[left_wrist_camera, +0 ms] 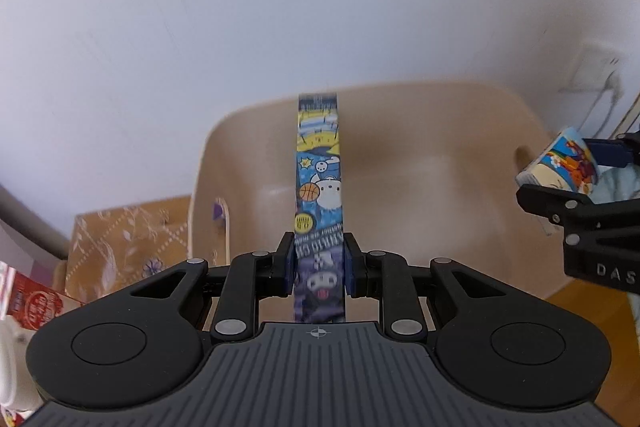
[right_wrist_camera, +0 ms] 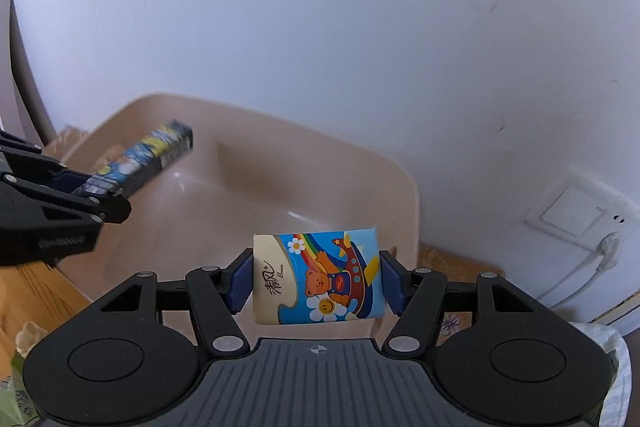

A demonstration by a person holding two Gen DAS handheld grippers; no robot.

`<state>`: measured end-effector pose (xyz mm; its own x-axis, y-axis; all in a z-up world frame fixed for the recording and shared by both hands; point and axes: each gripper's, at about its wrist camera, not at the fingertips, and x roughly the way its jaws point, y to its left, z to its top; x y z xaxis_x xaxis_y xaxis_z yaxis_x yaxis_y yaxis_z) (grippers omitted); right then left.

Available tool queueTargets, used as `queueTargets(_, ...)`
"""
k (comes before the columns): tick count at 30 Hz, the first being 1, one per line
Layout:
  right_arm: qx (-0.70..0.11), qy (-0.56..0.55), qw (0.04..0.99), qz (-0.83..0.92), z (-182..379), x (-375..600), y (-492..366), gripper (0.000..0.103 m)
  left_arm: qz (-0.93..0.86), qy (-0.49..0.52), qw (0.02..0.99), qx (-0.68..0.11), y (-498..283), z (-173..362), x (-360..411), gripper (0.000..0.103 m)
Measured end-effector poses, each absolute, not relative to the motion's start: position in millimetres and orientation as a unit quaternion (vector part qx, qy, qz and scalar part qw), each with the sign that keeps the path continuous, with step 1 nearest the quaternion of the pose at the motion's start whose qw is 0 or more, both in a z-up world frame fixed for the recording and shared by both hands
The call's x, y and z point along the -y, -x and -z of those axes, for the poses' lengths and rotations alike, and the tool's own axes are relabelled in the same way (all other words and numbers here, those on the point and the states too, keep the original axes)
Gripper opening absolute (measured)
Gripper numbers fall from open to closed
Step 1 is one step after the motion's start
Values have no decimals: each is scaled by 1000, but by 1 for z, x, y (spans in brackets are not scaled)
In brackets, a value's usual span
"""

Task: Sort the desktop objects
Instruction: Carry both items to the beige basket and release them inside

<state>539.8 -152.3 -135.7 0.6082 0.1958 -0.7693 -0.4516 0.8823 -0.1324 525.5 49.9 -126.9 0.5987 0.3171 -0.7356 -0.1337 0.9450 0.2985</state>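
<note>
— Tongs first: what does each pair have?

— The left tongs (left_wrist_camera: 319, 265) are pinched nearly together on a long thin box (left_wrist_camera: 319, 167) printed with cartoon animals. It is gripped near its lower end, edge-on to the camera, so most of it sticks out past the pads over the beige tub (left_wrist_camera: 460, 155). The right tongs (right_wrist_camera: 316, 281) stand about half spread, pads pressed on the two short sides of a tissue pack (right_wrist_camera: 318, 277) with a bear and a rainbow on it.

— Why hold them that way?

— My reading: the narrow box fits only across its thin side, and holding the low end lets the far end go into the tub first. The soft pack is taken across its width so it keeps its shape. Both hang over the tub, which looks like the place they are being sorted into.

— Are they touching the tub?

— Neither appears to; both seem to be in the air above its hollow, side by side.

— What can't you make out?

— The tub's near rim and floor are hidden behind the tongs' bodies. Something flat with a purple tip (left_wrist_camera: 221, 223) leans inside the tub's left wall; I cannot name it. A patterned brown box (left_wrist_camera: 128, 247) and a red package (left_wrist_camera: 36, 307) are cut off at the left. Little of the wooden surface (right_wrist_camera: 28, 291) shows, and the frames are slightly blurred.
</note>
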Motion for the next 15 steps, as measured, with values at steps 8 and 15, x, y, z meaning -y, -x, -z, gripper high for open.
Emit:
queueTargets(8,-421,203,870,-158,163,133,-545,69,-128,-126,866,-466,-544,156,-48,23)
queueTargets(15,-398,233,876,-144,157,134,-528,95,-126,-120,875,-451,-540,152,-45,61)
